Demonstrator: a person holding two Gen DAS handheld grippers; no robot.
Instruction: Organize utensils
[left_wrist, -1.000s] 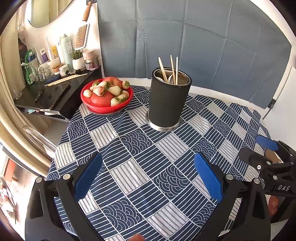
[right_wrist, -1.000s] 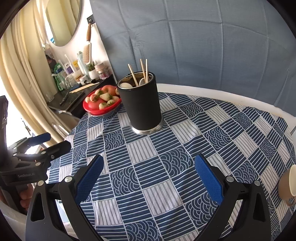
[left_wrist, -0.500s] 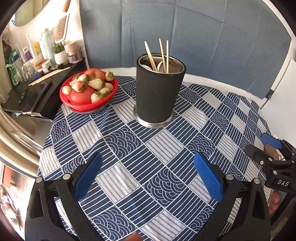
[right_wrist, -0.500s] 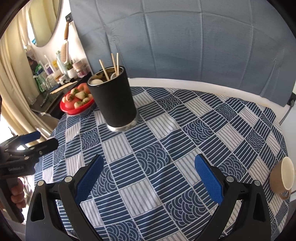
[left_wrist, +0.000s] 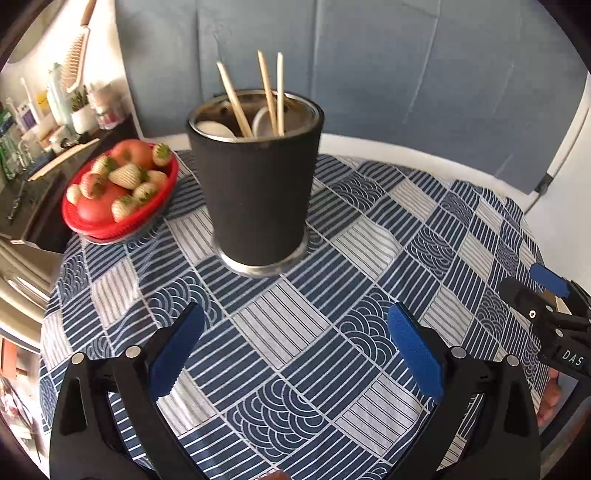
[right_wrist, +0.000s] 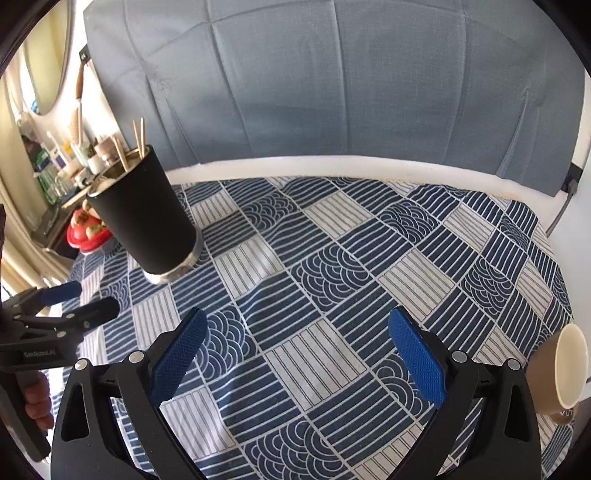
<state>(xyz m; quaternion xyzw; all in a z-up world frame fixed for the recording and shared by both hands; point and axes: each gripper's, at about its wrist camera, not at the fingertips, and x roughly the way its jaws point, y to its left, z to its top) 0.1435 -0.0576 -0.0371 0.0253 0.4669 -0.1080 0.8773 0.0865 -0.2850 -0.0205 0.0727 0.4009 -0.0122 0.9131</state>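
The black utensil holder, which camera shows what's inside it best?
The left wrist view: the black utensil holder stands central and close, its open top showing chopsticks and white spoons. The right wrist view has it far left, tilted by distortion, contents mostly hidden.

Both grippers' fingers (left_wrist: 177, 350) apart, empty.

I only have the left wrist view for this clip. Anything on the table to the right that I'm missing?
Observer: Yes, a brown mug lies on its side at the table's right edge.
Reviewer: Is the right gripper holding anything?
Observer: No, the right gripper is empty, jaws wide open over the tablecloth.
Reviewer: Where does it point?
Observer: Toward the bare middle of the table; the black holder stands far to its left, untouched.
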